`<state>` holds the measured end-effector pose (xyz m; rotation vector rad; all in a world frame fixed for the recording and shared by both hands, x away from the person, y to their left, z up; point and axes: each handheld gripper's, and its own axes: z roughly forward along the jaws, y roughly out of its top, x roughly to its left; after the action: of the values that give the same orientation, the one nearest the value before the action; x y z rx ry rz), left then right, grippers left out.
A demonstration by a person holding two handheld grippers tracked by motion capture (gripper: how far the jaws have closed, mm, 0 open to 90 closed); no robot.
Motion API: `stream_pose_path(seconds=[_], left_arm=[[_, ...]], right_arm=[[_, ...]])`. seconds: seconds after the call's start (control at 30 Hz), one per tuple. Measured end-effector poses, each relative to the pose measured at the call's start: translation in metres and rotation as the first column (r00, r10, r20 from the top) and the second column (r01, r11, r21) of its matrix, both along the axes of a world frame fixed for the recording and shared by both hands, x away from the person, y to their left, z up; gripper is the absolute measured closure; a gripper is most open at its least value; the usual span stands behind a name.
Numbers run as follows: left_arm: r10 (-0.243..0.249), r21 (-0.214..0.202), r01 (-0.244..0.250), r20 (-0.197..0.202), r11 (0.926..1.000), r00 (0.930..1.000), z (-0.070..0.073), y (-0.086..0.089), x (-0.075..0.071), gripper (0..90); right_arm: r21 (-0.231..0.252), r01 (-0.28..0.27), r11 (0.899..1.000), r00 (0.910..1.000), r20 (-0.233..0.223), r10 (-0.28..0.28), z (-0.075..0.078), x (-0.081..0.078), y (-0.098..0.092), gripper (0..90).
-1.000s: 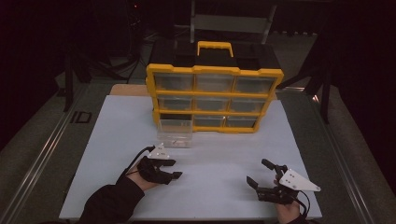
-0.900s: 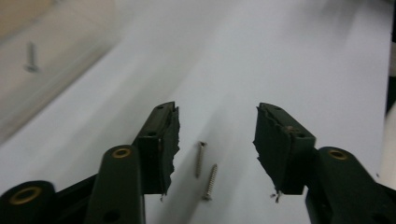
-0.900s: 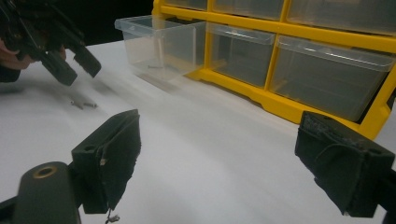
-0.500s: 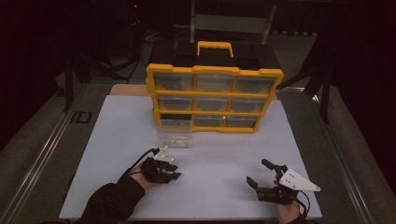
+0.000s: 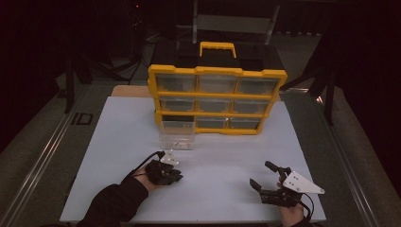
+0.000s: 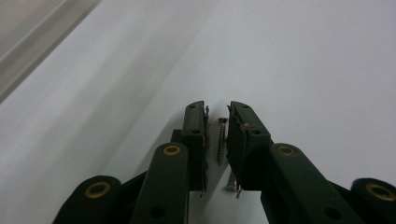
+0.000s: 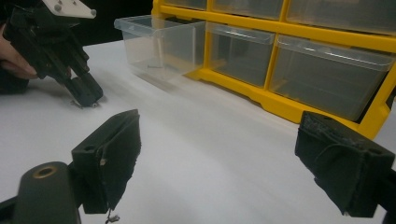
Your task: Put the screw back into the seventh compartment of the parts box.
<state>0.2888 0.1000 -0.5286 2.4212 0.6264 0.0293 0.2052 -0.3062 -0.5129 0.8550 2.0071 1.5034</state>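
Second screw (image 6: 232, 182) lies half hidden by fingers (image 6: 247, 140).

— What's different about the left gripper (image 6: 217, 122)?
— Its jaws have just been closing; a second ago they stood wider. Now they flank a screw (image 6: 221, 139) lying on the white board (image 6: 303, 56), narrow gaps either side.

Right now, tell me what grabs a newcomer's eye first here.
The yellow organizer stands at the back of the white table, one clear drawer pulled out in front of it. Nearer, the left gripper has been closing around a screw; the right gripper rests open.
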Motion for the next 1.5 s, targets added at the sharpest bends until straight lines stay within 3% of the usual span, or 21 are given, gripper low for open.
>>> stream_pose_path(seconds=[0.1, 0.23, 0.4, 0.6, 0.83, 1.1, 1.5], left_arm=[[-0.001, 0.006, 0.001, 0.010, 1.0000, 1.0000, 0.000, 0.000, 0.000, 77.6], [-0.001, 0.008, 0.001, 0.004, 1.0000, 1.0000, 0.000, 0.001, 0.002, 86.1], [-0.003, 0.011, 0.003, 0.008, 0.9999, 1.0000, 0.001, 0.001, 0.001, 86.7], [0.003, -0.005, -0.002, 0.033, 1.0000, 0.9994, 0.014, 0.002, 0.001, 86.8], [0.009, -0.056, -0.004, 0.082, 0.9984, 0.9966, 0.049, 0.006, 0.004, 86.8], [0.065, -0.104, -0.050, 0.143, 0.9933, 0.9876, 0.081, 0.011, 0.013, 86.8], [0.133, -0.124, -0.111, 0.191, 0.9861, 0.9724, 0.110, 0.011, 0.032, 86.8]], right_arm=[[-0.001, 0.000, 1.000, 1.0000, 0.000, 0.000, 0.000, 0.000, 0.000, 14.0], [-0.001, 0.000, 1.000, 1.0000, -0.002, 0.000, 0.000, 0.000, 0.000, 14.1], [-0.002, -0.001, 1.000, 1.0000, -0.001, 0.001, 0.000, 0.000, 0.001, 14.1], [0.001, 0.000, 1.000, 1.0000, -0.001, 0.000, 0.000, 0.000, 0.000, 14.1], [0.001, 0.001, 1.000, 1.0000, 0.000, -0.001, 0.000, 0.000, 0.000, 14.1], [0.000, 0.000, 1.000, 1.0000, -0.001, 0.000, 0.000, 0.000, 0.000, 14.1], [-0.001, -0.001, 1.000, 1.0000, -0.002, 0.001, 0.000, 0.000, 0.000, 14.2]])
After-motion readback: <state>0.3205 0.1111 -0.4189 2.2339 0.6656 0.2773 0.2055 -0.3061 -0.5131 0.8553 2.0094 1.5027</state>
